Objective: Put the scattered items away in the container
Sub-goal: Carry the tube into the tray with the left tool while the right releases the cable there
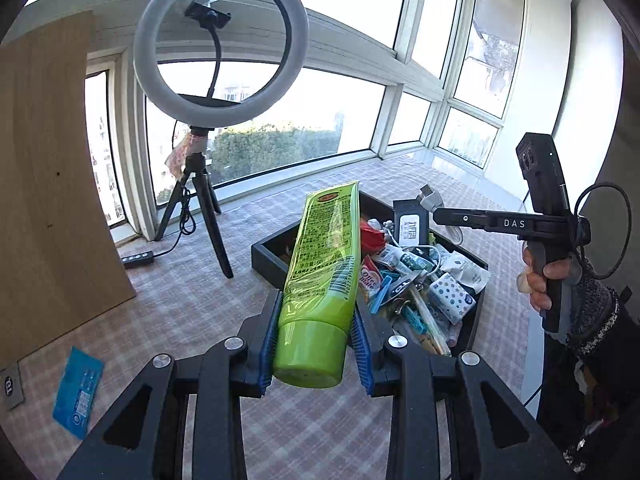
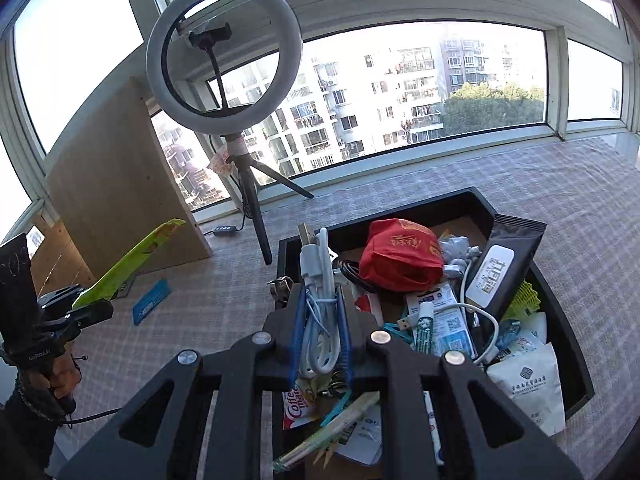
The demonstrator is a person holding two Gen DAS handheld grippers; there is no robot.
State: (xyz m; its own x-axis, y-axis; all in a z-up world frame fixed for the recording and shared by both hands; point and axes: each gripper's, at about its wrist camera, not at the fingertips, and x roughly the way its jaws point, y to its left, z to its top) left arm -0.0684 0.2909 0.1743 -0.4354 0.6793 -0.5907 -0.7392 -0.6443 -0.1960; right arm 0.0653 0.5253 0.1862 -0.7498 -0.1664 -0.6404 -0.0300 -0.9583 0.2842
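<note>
My left gripper (image 1: 316, 340) is shut on a lime-green tube (image 1: 320, 264), cap end toward the camera, held in the air just before the near left corner of the black tray (image 1: 264, 256). The tray is heaped with several small items. Over the tray's near edge, my right gripper (image 2: 320, 320) is shut on a bundled white USB cable (image 2: 316, 280). In the left wrist view the right gripper (image 1: 440, 216) hangs above the tray's right side with a cable plug (image 1: 429, 195) sticking out. The right wrist view shows the left gripper (image 2: 98, 310) and the green tube (image 2: 132, 260) at far left.
A blue packet (image 1: 78, 392) (image 2: 152, 300) lies on the checked tablecloth left of the tray. A ring light on a tripod (image 1: 220, 44) (image 2: 224, 56) stands behind, near the window. A wooden board (image 1: 48, 184) leans at the left. A red pouch (image 2: 400, 256) and a black sachet (image 2: 504, 264) lie in the tray.
</note>
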